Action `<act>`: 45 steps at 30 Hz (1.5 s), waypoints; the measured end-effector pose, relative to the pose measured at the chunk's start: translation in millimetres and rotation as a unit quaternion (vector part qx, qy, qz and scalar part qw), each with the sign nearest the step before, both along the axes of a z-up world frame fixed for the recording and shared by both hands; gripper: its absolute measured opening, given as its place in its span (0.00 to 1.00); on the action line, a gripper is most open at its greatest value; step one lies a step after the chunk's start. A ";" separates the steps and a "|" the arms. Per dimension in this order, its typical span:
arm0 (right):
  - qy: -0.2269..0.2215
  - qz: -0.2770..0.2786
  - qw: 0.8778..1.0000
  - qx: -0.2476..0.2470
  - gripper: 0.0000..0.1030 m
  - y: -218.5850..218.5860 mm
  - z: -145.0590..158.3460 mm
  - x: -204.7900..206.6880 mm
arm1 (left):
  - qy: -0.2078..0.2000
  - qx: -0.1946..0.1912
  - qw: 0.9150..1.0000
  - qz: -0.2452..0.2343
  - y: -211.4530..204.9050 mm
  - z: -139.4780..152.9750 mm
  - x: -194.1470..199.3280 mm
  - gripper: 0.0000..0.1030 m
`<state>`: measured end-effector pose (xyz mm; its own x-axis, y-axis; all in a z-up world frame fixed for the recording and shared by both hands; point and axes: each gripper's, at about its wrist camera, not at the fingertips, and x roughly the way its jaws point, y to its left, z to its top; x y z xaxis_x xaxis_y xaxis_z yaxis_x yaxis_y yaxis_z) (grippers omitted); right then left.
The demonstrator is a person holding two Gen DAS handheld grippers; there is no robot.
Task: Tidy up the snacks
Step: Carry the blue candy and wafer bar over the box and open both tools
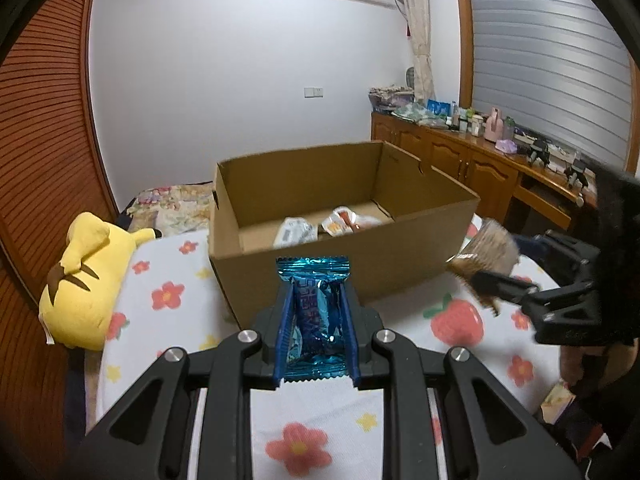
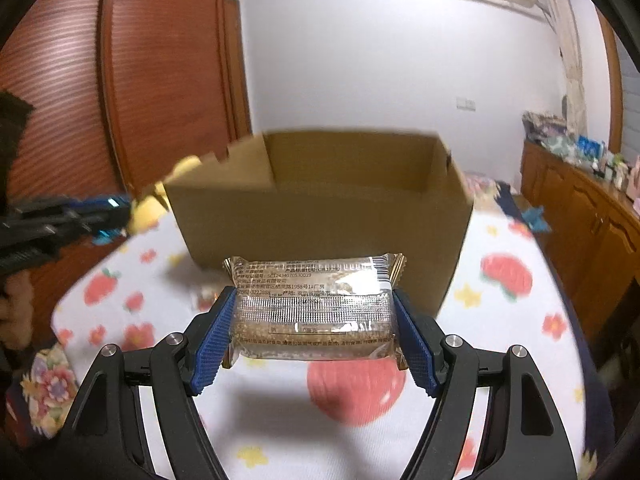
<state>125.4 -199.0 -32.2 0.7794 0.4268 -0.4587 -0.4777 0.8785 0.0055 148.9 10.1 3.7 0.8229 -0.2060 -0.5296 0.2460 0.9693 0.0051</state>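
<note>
My left gripper [image 1: 316, 300] is shut on a shiny blue snack packet [image 1: 314, 308], held above the flowered bedsheet just short of an open cardboard box [image 1: 280, 268]. Inside the box lie a white packet [image 1: 294, 231] and an orange-and-white packet [image 1: 346, 222]. My right gripper [image 2: 314, 300] is shut on a wide brown-and-silver snack bar packet [image 2: 314, 304], gripped by its two ends in front of the same cardboard box [image 2: 320, 220]. In the left wrist view the right gripper [image 1: 500, 280] shows at the right with the brown packet [image 1: 490, 250]; the left gripper [image 2: 108, 212] shows at the left of the right wrist view.
The box stands on a bed with a white sheet [image 1: 180, 280] printed with flowers and strawberries. A yellow plush toy [image 1: 86, 280] lies left of the box. A wooden sideboard [image 1: 472, 160] crowded with small items runs along the right wall. A wooden wardrobe [image 1: 44, 120] fills the left.
</note>
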 end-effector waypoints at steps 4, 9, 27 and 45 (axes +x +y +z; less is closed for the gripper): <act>-0.026 0.016 1.000 -0.009 0.75 6.5 26.9 9.9 | -0.009 0.004 1.000 0.006 4.2 11.0 20.0 0.21; -0.035 0.027 0.999 -0.016 0.75 14.0 43.6 35.9 | -0.006 0.006 1.000 0.015 8.7 15.8 50.1 0.21; 0.016 0.042 0.999 -0.021 0.76 26.4 31.2 119.1 | 0.017 0.005 1.000 0.016 3.1 3.1 121.5 0.21; 0.039 0.035 0.998 -0.035 0.79 28.3 15.4 136.5 | 0.031 0.005 0.999 0.014 -2.7 -8.3 138.8 0.21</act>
